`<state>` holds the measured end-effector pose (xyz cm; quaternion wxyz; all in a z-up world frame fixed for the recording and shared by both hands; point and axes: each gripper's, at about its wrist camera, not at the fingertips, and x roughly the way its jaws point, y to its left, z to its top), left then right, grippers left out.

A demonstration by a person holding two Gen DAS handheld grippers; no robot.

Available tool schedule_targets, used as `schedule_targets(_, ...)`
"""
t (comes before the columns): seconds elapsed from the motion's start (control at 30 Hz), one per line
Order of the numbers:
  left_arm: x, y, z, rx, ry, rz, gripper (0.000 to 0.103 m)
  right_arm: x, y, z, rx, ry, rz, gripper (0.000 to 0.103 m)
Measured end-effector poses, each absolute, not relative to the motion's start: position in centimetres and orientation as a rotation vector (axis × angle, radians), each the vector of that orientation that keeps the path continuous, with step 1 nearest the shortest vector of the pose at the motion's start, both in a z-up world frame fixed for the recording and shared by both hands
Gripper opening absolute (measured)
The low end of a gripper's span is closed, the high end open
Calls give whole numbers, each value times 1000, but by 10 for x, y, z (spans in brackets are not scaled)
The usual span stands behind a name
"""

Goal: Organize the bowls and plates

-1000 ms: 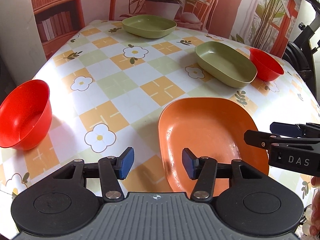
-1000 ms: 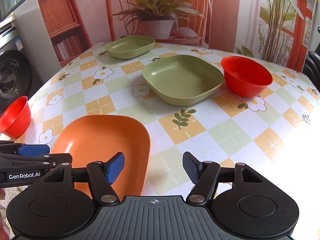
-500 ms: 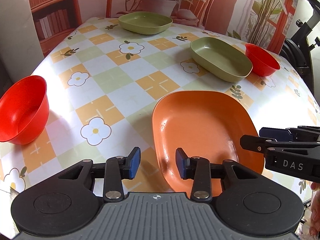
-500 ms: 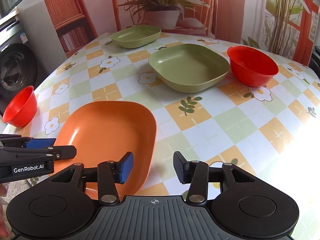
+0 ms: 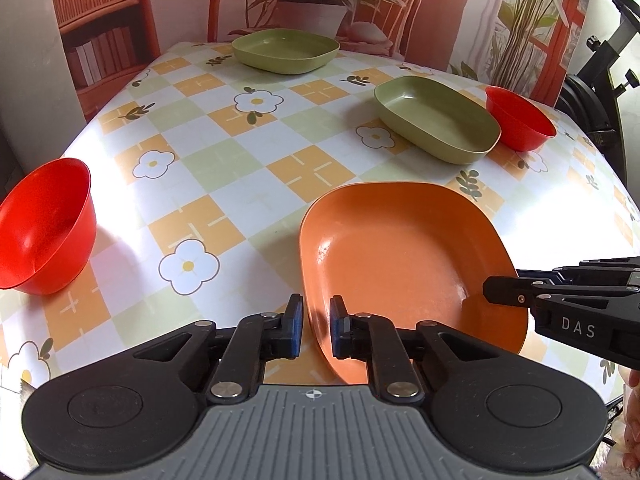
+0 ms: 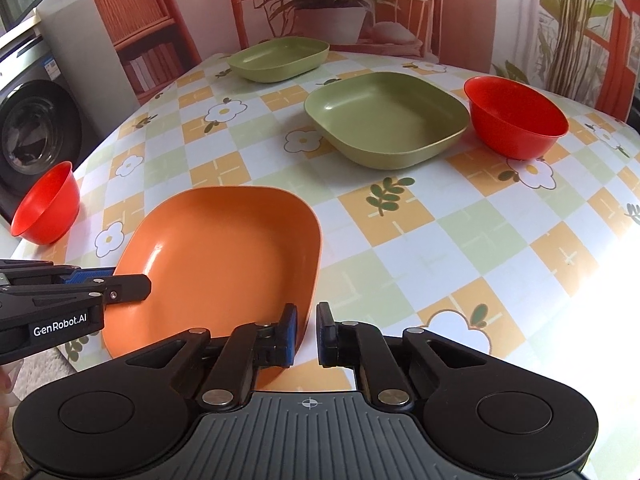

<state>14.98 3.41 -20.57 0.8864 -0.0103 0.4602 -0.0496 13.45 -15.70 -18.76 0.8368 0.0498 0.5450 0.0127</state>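
In the left wrist view, the left gripper [image 5: 316,326] sits at the lower centre of the frame, its jaws drawn in on either side of the orange plate's [image 5: 404,256] near left rim, with a sliver of gap showing, so whether it truly pinches the rim I cannot tell. The right gripper [image 5: 490,286] reaches in from the right edge over the plate's right rim. Counted here: one orange plate at centre right, two green plates, one [image 5: 286,50] at top centre and one [image 5: 436,118] at upper right, and two red bowls, one [image 5: 44,226] at the left edge, one [image 5: 520,118] at upper right just beside the nearer green plate. In the right wrist view, the right gripper [image 6: 307,334] straddles the orange plate's [image 6: 224,256] right rim at lower centre, jaws nearly together; contact is again unclear. The left gripper [image 6: 146,280] enters from the lower left. Nothing appears stacked yet: every piece lies apart on the checked tablecloth [image 6: 440,240], so the organizing looks barely begun.
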Motion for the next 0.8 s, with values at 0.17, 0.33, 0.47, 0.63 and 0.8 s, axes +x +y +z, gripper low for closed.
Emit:
schedule_targets(0.17,150,37,-206,-30,954,-111,11,135,-156,-188,105,1153,29,8)
schedule_targets(0.33,149,36,-206,-20,954,-110,11,135,-155,-187,112,1148,29,7)
schedule_targets(0.47,149,33,-205,-2,952,-112,11,134,-158,-186,126,1143,27,7)
schedule_targets(0.63,149,32,-205,15,950,-113,11,134,-159,-185,132,1137,24,8)
schedule_targets(0.8,149,33,-204,11,944,-109,11,134,-160,-183,149,1133,30,8)
